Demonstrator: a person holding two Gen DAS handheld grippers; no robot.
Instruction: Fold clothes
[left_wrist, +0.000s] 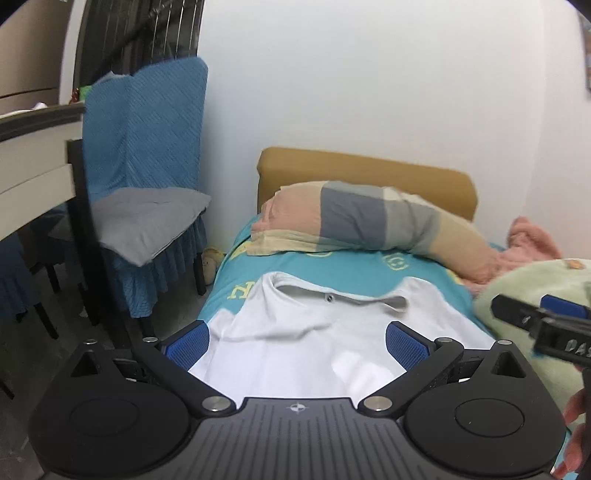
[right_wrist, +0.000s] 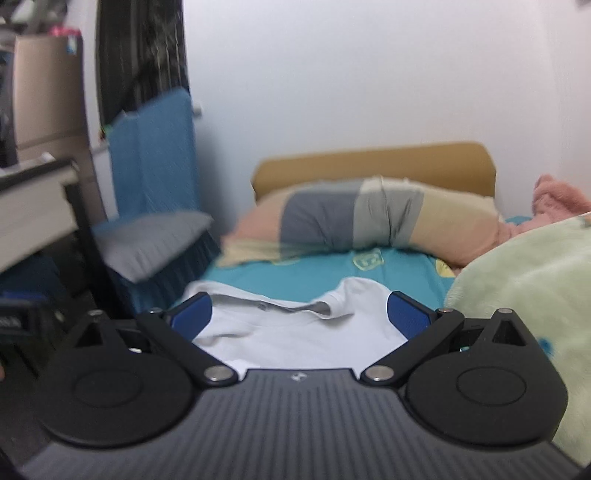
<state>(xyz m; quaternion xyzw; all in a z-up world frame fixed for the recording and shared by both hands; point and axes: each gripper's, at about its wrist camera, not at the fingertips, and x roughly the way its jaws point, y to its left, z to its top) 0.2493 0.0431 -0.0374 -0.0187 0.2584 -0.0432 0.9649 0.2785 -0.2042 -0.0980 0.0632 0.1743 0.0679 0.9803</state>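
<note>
A white polo shirt (left_wrist: 295, 332) lies flat on the teal bed sheet (left_wrist: 332, 266), its grey-lined collar (left_wrist: 340, 297) toward the pillow. My left gripper (left_wrist: 297, 341) hovers over the shirt's middle, open, with nothing between its blue pads (left_wrist: 188, 343). In the right wrist view the same shirt (right_wrist: 295, 332) fills the space between the fingers of my right gripper (right_wrist: 299, 317), which is also open and holds nothing. The right gripper's black body (left_wrist: 546, 325) shows at the right edge of the left wrist view, with a hand (left_wrist: 576, 439) below it.
A striped pillow (left_wrist: 369, 225) rests against the tan headboard (left_wrist: 369, 170). A pale green blanket (right_wrist: 528, 295) is heaped on the right of the bed, a pink fluffy cloth (right_wrist: 557, 199) behind it. Left of the bed stand a blue-covered chair (left_wrist: 147, 147) with a grey cushion (left_wrist: 147, 221) and a table (left_wrist: 33, 162).
</note>
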